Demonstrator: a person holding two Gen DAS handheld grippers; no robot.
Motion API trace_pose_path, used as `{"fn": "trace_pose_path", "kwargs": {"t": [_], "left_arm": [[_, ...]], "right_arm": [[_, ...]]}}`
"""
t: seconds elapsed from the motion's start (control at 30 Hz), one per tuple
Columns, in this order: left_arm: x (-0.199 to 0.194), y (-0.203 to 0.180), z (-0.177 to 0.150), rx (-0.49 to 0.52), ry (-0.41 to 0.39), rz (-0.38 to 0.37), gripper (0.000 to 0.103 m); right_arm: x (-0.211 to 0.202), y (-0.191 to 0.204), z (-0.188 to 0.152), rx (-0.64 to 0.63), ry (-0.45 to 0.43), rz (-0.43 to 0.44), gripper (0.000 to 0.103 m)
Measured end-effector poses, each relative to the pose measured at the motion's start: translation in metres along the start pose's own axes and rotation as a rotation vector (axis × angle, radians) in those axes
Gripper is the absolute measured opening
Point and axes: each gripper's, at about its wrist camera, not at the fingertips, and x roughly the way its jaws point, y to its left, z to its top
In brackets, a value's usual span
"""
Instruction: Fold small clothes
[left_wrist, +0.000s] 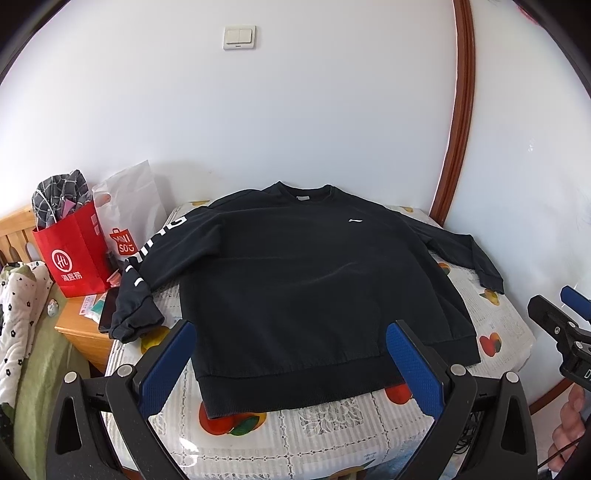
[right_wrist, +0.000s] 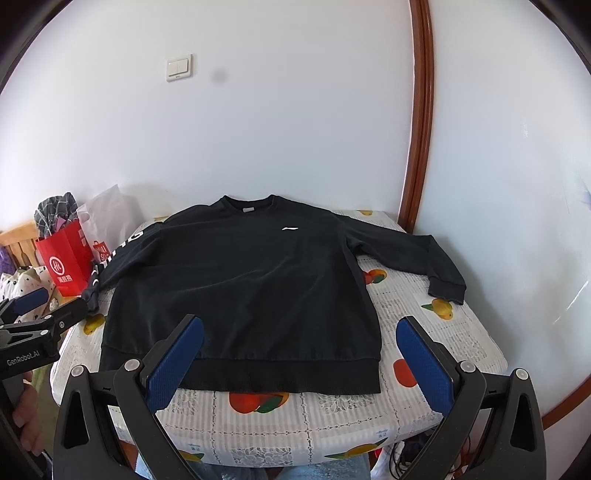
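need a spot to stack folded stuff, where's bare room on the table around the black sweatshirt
Bare tablecloth lies right of the sweatshirt, bordered by its hem, its right sleeve and the table edge. A narrower strip runs along the near edge. The left is crowded: the lettered sleeve, red bag and phone.

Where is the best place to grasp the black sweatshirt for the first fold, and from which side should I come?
Probably the cuff of the plain sleeve of the black sweatshirt. It lies flat and spread out on the fruit-print tablecloth, clear of the body. Bring the open right tool from the table's right edge, pinching the thick ribbed cuff.
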Motion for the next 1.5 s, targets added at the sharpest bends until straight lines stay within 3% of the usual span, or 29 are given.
{"fn": "trace_pose_path", "kwargs": {"t": [0.4,0.7,0.87,1.1,1.3,1.4,1.5], "left_arm": [[0.032,0.003,0.007,-0.004,0.031,0.001,0.103],[0.08,0.026,0.003,-0.008,0.071,0.051,0.103],[0.112,0.059,-0.001,-0.056,0.107,0.103,0.103],[0.15,0.12,-0.003,-0.11,0.166,0.216,0.101],[0.175,0.16,-0.006,-0.104,0.19,0.328,0.097],[0.185,0.175,-0.01,-0.1,0.206,0.338,0.096],[0.195,0.181,-0.015,-0.079,0.235,0.364,0.089]], "right_arm": [[0.018,0.015,0.01,-0.033,0.015,0.039,0.102],[0.072,0.011,0.008,-0.013,0.102,0.032,0.102],[0.112,0.011,0.006,-0.004,0.173,0.01,0.102],[0.153,0.037,0.006,-0.064,0.201,0.001,0.102],[0.192,0.06,0.002,-0.093,0.269,0.012,0.102],[0.206,0.067,-0.002,-0.11,0.294,0.013,0.102],[0.216,0.072,-0.006,-0.123,0.318,0.008,0.102]]}}
